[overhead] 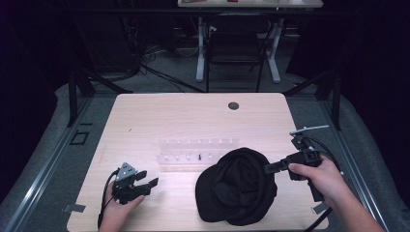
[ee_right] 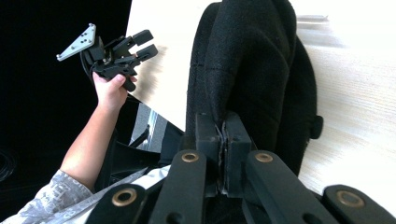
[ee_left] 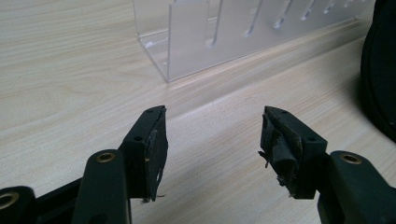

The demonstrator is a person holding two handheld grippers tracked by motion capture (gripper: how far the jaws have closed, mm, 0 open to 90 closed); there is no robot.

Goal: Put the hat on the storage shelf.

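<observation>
Black cap (overhead: 237, 186), soft and slumped with the crown folded in on itself, sits on the near right part of the wooden table (overhead: 145, 116); right gripper (overhead: 269, 167) is clamped tight on a fold of its fabric at the right edge. Clear acrylic rack (overhead: 193, 155) just behind the cap, slotted rows, one small dark piece in a slot, can't tell what it is. Left gripper (overhead: 148, 180) near left, jaws apart, holding nothing.
</observation>
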